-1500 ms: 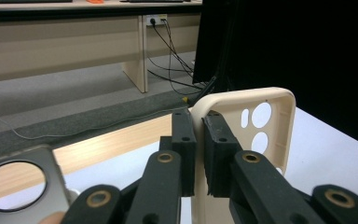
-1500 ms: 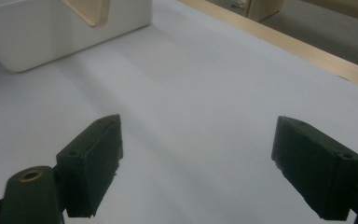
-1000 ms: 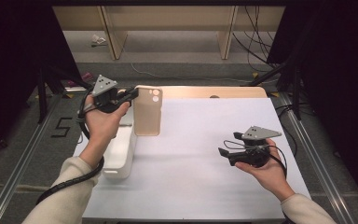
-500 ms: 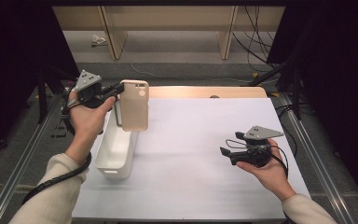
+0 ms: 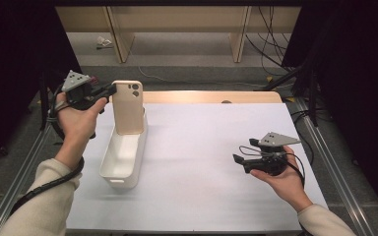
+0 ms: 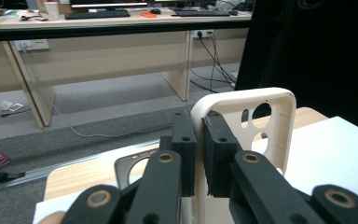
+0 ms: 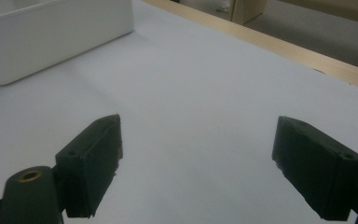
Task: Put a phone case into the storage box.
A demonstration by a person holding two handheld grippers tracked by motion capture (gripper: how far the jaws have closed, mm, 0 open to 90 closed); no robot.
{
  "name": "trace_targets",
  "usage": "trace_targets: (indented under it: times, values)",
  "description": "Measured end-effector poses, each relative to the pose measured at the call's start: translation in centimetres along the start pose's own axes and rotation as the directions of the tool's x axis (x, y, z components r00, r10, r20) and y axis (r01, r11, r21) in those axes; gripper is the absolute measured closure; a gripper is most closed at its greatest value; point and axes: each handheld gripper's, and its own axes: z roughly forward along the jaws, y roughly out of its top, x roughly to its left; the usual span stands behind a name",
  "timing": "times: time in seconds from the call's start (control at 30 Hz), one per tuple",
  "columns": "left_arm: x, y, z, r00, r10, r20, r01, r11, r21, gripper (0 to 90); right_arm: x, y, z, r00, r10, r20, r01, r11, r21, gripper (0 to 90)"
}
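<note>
clamping phone case (image 5: 127, 107) above white bin (image 5: 123, 156), white sheet (image 5: 202, 157) beneath

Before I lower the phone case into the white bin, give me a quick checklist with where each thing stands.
1. Left tool grips the case: ok, both pads clamp its side edge.
2. Case upright: ok, it stands on end with the camera holes at the top.
3. Case over the bin: ok, its lower end sits at the bin's far end in the high view.
4. Bin free inside: cannot tell; the near part looks bare, the far end is hidden behind the case.
5. Right tool out of the way: ok, open, holding nothing, over the white mat well to the right of the bin.
</note>
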Motion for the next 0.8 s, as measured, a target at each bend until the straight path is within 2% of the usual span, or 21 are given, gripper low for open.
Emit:
trace_targets:
  times: [0.33,0.8]
  values:
    - [1.4,0.0,-0.2,0.9996,0.001,-0.026,-0.001,1.0,0.006,83.9,-0.1,0.0,0.0,1.0,0.007,0.004,-0.007,1.0,-0.004,16.6]
    - [2.3,-0.9,0.4,0.9988,0.004,-0.049,-0.003,0.9997,0.022,83.8,-0.1,0.0,-0.1,0.9999,0.012,0.006,-0.012,1.0,-0.007,16.6]
